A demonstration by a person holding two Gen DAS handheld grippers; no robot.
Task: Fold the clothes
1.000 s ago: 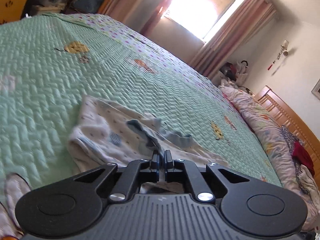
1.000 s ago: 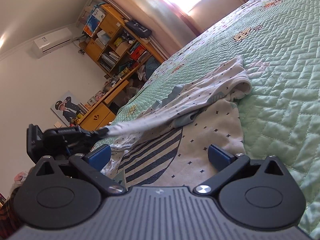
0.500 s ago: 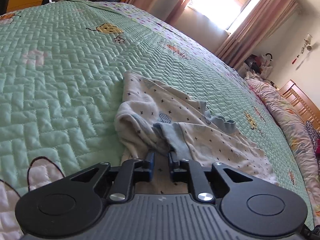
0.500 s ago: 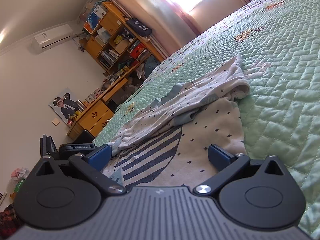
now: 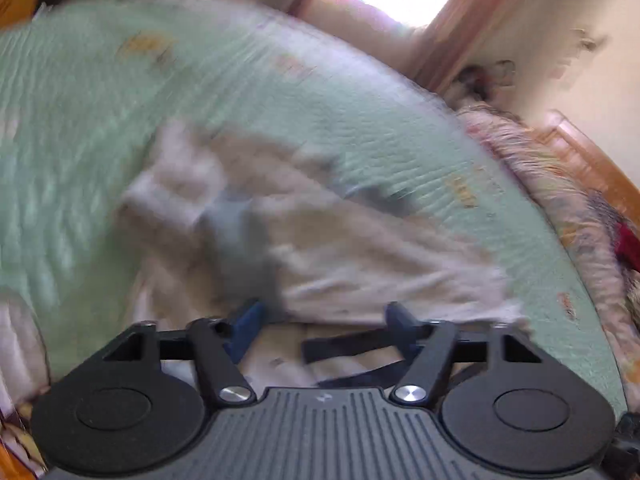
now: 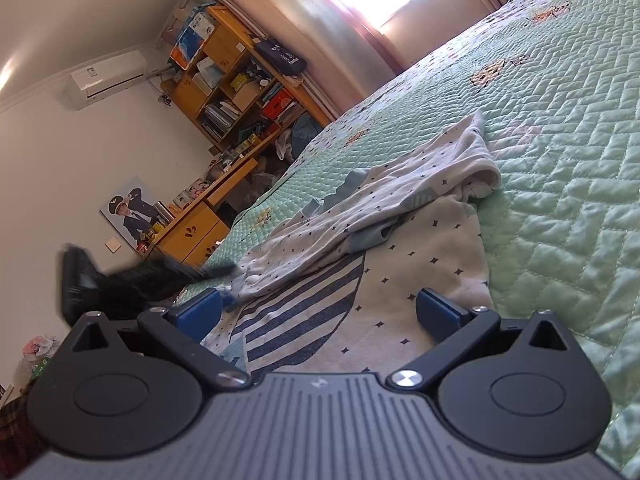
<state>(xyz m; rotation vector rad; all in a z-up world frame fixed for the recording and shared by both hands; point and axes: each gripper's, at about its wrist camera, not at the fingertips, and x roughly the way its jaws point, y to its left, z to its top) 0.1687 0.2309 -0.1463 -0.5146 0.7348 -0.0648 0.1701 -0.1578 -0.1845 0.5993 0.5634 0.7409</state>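
Observation:
A white star-print garment (image 6: 420, 248) with a navy striped patch and grey-blue trim lies crumpled on the green quilt (image 6: 560, 160). My right gripper (image 6: 318, 310) hovers open over its near part, nothing between the blue pads. The left wrist view is blurred by motion. There my left gripper (image 5: 322, 312) stands low over the garment (image 5: 360, 248), its jaws opening and apart, the cloth lying under them and not pinched. In the right wrist view the left gripper (image 6: 224, 270) is a dark blur at the garment's left end.
The quilt (image 5: 80, 140) covers a wide bed. Pillows (image 5: 560, 184) and a wooden headboard (image 5: 592, 160) lie along the right. A cluttered bookshelf (image 6: 240, 80) and a wooden desk (image 6: 196, 232) stand past the bed's far side, under a bright window.
My left gripper went from shut on the garment's edge to jaws apart, and it dipped toward the bed. The stretched sleeve now lies slack. My right gripper stayed put.

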